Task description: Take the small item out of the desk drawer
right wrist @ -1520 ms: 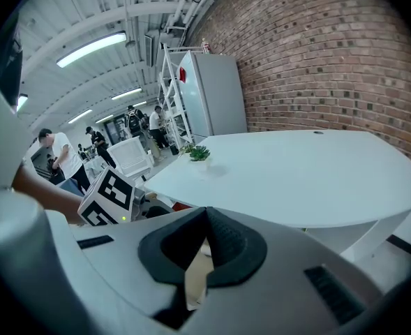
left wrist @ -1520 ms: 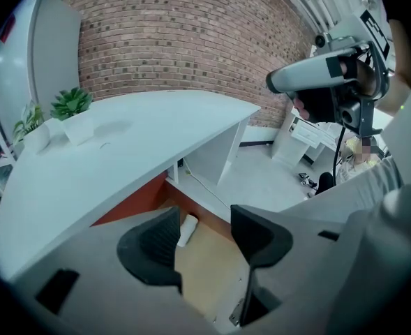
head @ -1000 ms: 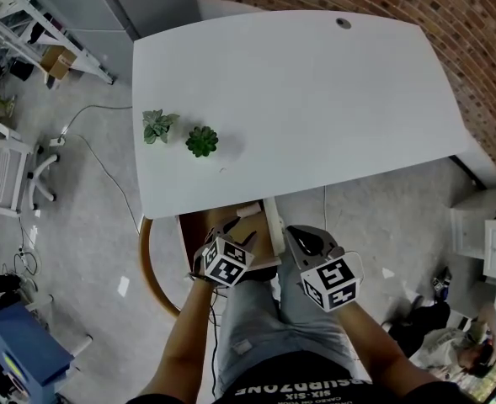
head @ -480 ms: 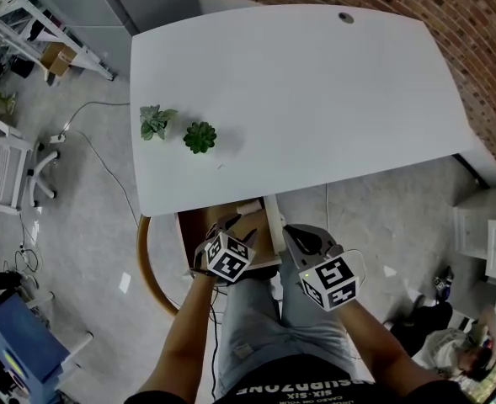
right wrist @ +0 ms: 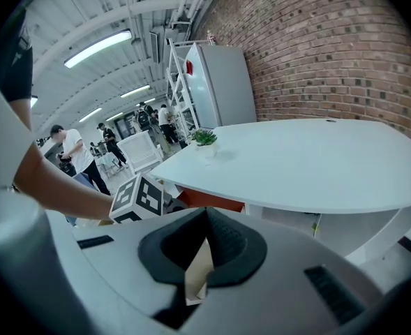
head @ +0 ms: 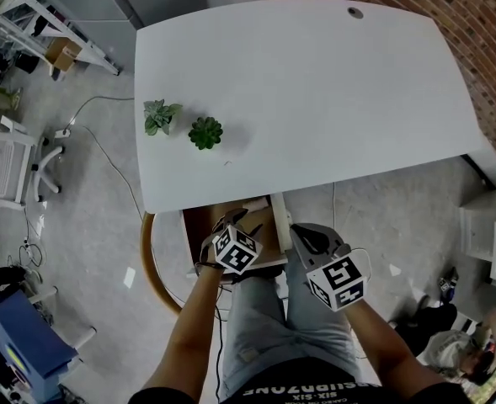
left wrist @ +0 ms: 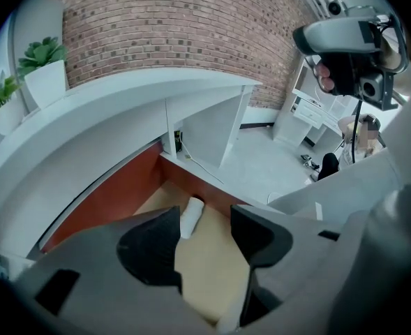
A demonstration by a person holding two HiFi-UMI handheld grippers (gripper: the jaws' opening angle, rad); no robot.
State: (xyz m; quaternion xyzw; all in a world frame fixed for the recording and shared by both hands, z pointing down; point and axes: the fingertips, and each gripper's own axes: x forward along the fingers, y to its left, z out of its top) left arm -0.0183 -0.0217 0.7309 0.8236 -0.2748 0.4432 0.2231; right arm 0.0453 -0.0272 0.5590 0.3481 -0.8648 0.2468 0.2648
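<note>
Jaws spread, the left gripper (left wrist: 205, 223) has edged forward over the open drawer (head: 199, 224), where the small white roll (left wrist: 192, 216) lies untouched at the far end; the pickup looks close. The right gripper (right wrist: 205, 222) hangs beside the drawer, jaws pinched together.

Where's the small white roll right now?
Left gripper view: white roll on the drawer floor near its back wall, just ahead of the open left gripper.
</note>
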